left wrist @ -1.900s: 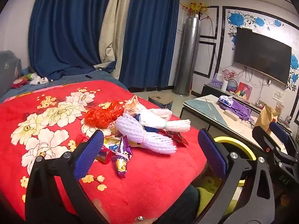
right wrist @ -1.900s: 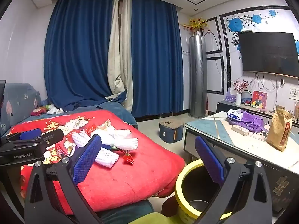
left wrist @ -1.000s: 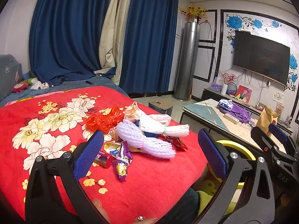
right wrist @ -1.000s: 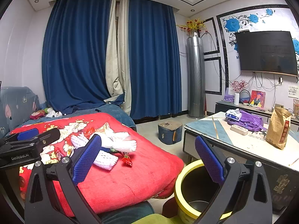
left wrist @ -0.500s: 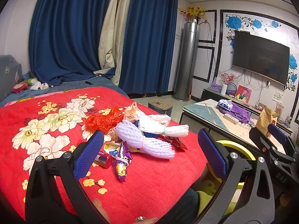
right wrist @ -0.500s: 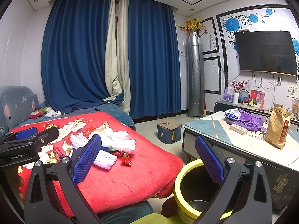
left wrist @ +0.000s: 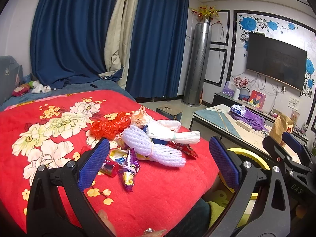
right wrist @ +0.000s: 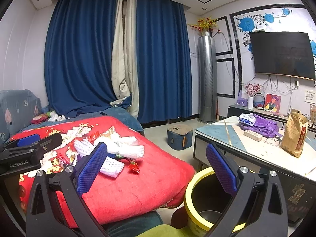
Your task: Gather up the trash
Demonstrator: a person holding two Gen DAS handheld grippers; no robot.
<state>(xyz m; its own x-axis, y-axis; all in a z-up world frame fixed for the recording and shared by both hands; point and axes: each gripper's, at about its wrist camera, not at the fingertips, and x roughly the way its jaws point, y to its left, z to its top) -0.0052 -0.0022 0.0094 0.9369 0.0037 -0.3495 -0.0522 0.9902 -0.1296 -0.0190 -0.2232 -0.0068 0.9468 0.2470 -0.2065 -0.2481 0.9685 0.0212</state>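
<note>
left wrist view: the left gripper [left wrist: 159, 162] gapes wide, empty, above a heap of foam-net sleeves and crinkled snack wrappers [left wrist: 146, 140] on the red floral blanket [left wrist: 49, 130]. right wrist view: the right gripper [right wrist: 157, 166] likewise spread, empty, over the yellow-rimmed black bin [right wrist: 199, 199] beside the blanket.

The left wrist view looks forward between the two blue pads of the left gripper [left wrist: 158, 165], low over the red flowered blanket [left wrist: 49, 134], close to the heap of trash [left wrist: 150, 138]; it faces the blue curtains [left wrist: 75, 39], with the counter [left wrist: 217, 116] off to its right; the right gripper [left wrist: 286, 148] shows at its right edge. The right wrist view sits further right and seemingly a little further back; it looks between the right gripper [right wrist: 156, 167] pads toward the same curtains [right wrist: 79, 59], the yellow-rimmed bin [right wrist: 197, 177] close below; the left gripper [right wrist: 29, 146] shows at its left edge. Both share the blanket [right wrist: 128, 187], trash [right wrist: 118, 148], counter [right wrist: 227, 132] and television [right wrist: 282, 55].
</note>
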